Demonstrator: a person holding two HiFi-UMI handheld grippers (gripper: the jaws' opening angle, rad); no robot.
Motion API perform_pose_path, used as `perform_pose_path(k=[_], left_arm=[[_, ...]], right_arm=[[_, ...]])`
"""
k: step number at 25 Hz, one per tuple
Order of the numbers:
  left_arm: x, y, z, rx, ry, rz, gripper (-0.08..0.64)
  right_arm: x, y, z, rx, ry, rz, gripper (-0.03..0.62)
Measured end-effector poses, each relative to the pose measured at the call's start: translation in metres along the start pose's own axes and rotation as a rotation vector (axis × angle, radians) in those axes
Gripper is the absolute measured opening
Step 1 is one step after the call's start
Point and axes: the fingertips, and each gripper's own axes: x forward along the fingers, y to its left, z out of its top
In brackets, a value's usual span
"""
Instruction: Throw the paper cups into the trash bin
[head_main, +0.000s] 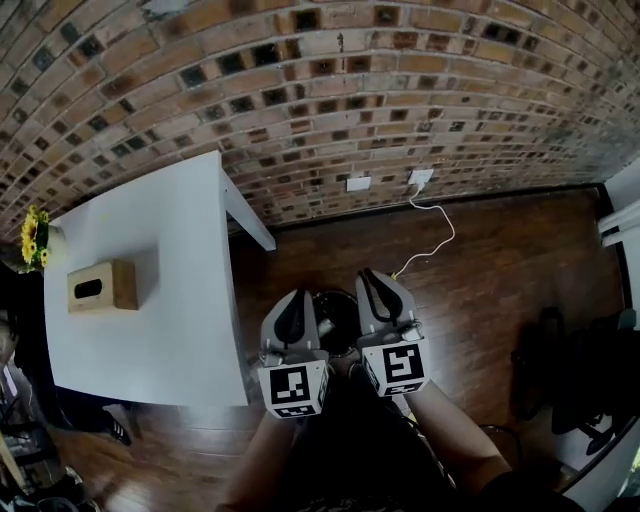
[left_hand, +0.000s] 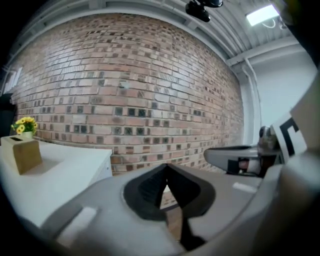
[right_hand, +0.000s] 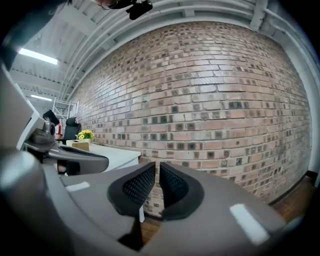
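No paper cup shows in any view. A dark round trash bin (head_main: 336, 300) stands on the wooden floor just past the table's corner, partly hidden behind my two grippers. My left gripper (head_main: 296, 300) hangs over its left side, and its pads (left_hand: 150, 187) meet with nothing between them. My right gripper (head_main: 371, 278) is held beside it over the bin's right side. Its jaws (right_hand: 157, 167) stand shut but for a thin slit, with nothing held. Both gripper views look level at the brick wall, and each shows the other gripper at its edge.
A white table (head_main: 170, 300) fills the left, carrying a wooden tissue box (head_main: 100, 285) and yellow flowers (head_main: 33, 238). A brick wall (head_main: 330, 100) runs along the back with sockets (head_main: 358, 184) and a white cable (head_main: 432, 232). Dark furniture (head_main: 570, 380) stands at the right.
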Motion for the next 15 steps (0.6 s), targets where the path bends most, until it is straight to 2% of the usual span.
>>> perform_pose_path(k=[3,7,10,15], left_arm=[[-0.009,-0.004,0.020,0.003,-0.028,-0.009,0.005],[-0.021,-0.004,0.045,0.024,-0.070,-0.002,0.005],[-0.033,-0.007,0.067,0.040,-0.115,0.000,0.005],[-0.046,-0.008,0.098,0.009,-0.174,-0.004,0.005]], right_arm=[[-0.005,0.001,0.011,-0.036,0.015,0.014,0.021],[-0.009,0.011,0.045,-0.066,-0.057,0.050,0.017],[-0.016,0.026,0.063,-0.066,-0.095,0.112,0.017],[-0.022,0.045,0.095,-0.085,-0.139,0.188,0.011]])
